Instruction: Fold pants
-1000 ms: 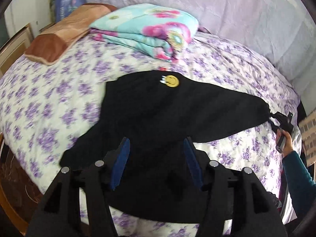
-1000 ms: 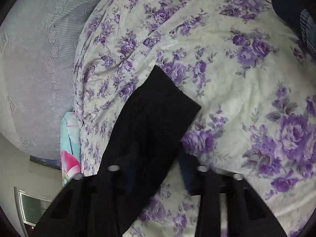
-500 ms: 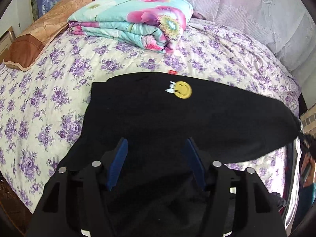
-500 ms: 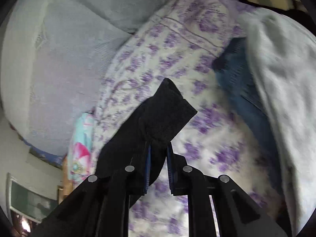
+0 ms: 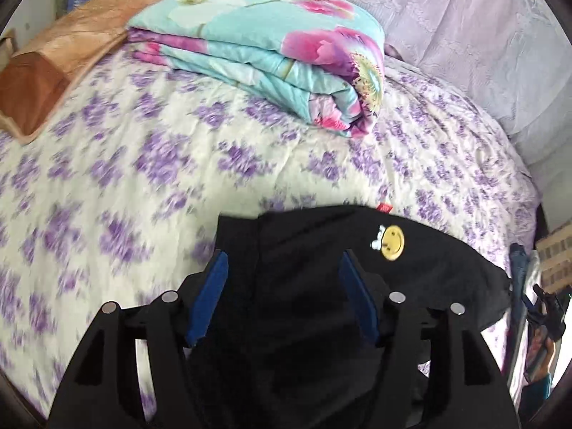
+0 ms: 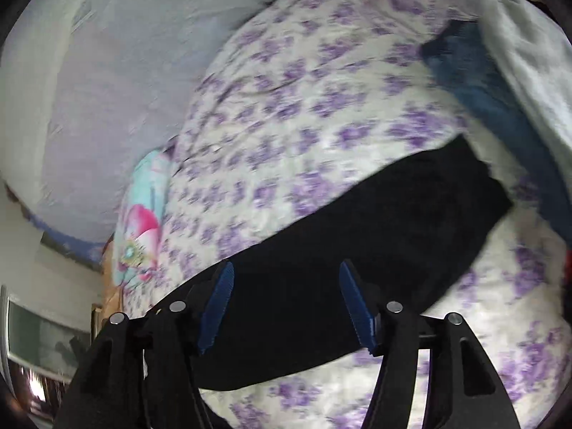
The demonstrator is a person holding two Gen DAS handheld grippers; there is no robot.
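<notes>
- We are holding the left tongs (image 5: pixel 284 293) spread wide, gripping nothing, over the black fabric pants (image 5: pixel 321 257).
- Our right tongs (image 6: pixel 286 304) are gaping wide, empty, above those pants (image 6: pixel 393 228), which are lying on the purple-flowered bed (image 5: pixel 161 164), reaching toward 2 o'clock.

Left gripper (image 5: pixel 282 295) and right gripper (image 6: pixel 286 304): black angular frames, silver round screws, blue ribbed finger pads (image 6: pixel 216 307).
</notes>
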